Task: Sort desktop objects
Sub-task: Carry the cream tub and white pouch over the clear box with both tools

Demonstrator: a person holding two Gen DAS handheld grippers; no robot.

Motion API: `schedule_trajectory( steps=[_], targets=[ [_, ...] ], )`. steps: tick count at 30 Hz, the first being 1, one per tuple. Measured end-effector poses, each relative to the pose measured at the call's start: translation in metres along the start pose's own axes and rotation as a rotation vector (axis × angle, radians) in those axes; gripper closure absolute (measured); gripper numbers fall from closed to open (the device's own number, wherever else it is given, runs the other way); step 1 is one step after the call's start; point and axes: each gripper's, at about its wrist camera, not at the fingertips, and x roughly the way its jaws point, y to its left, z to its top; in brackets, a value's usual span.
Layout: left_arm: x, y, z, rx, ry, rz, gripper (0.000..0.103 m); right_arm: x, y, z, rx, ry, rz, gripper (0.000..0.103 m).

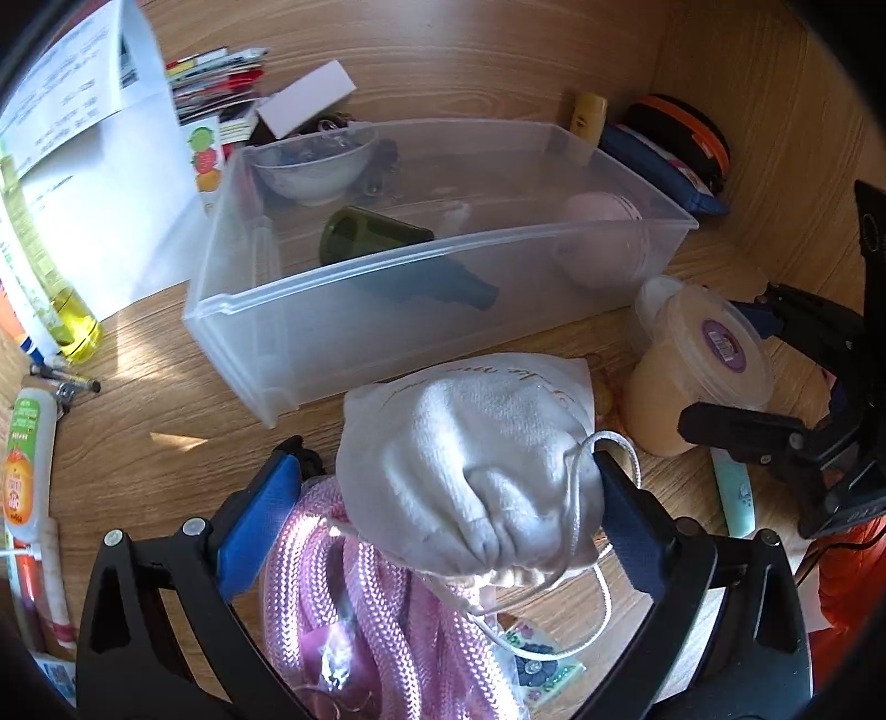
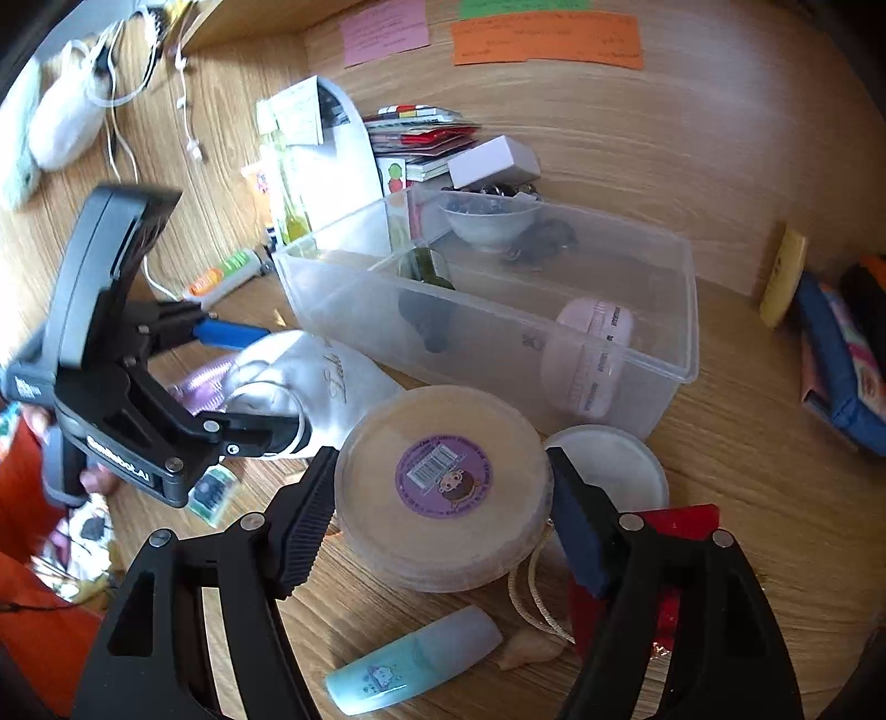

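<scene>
My blue-padded black left gripper (image 1: 451, 476) around an off-white cloth drawstring pouch (image 1: 470, 465), pink braided rope (image 1: 343, 587) at six o'clock, peach round tub with purple label (image 2: 443, 487), translucent plastic bin (image 1: 432, 249) at twelve, wood-grain desk (image 1: 155, 443)

Counts: one clear plastic bin (image 1: 343, 310) holding one dark green bottle (image 1: 387, 249) and one pink case (image 1: 603, 238); one white bowl (image 1: 315, 166); one white drawstring pouch (image 1: 470, 459); one beige lidded tub (image 2: 443, 487). Also one pink rope coil (image 1: 376, 609), one mint tube (image 2: 410, 664), one white box (image 2: 493, 160), three sticky notes: pink (image 2: 385, 30), orange (image 2: 545, 39), green (image 2: 520, 6)
</scene>
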Motion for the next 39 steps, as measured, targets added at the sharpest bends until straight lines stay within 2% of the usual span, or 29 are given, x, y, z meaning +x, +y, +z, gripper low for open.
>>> schedule_trajectory(
  steps=[4,9,11,14,20,24,29,39],
  targets=[
    [0.006,-0.004,0.002,0.021,0.010,0.009,0.001,0.000,0.000,-0.001,-0.007,-0.002,-0.009,0.033],
    [0.004,-0.010,0.000,0.042,-0.043,0.027,0.005,-0.001,0.000,-0.002,-0.001,-0.005,-0.012,0.035],
    [0.002,-0.012,-0.001,0.050,-0.063,0.013,0.017,0.000,0.000,-0.002,-0.002,-0.006,-0.012,0.035],
    [-0.002,-0.011,-0.002,0.054,-0.087,-0.008,0.028,-0.001,0.002,-0.003,0.000,-0.004,-0.004,0.035],
    [-0.008,-0.011,-0.004,0.055,-0.111,-0.030,0.043,-0.004,-0.002,-0.001,0.031,-0.013,0.045,0.035],
    [-0.013,-0.009,-0.005,0.038,-0.122,-0.039,0.047,-0.010,-0.011,0.002,0.087,-0.040,0.084,0.035],
    [-0.023,-0.006,-0.009,0.023,-0.141,-0.032,0.050,-0.017,-0.018,0.007,0.129,-0.064,0.083,0.035],
    [-0.057,-0.002,-0.005,-0.019,-0.239,-0.058,0.050,-0.042,-0.015,0.026,0.111,-0.131,0.079,0.035]
  ],
)
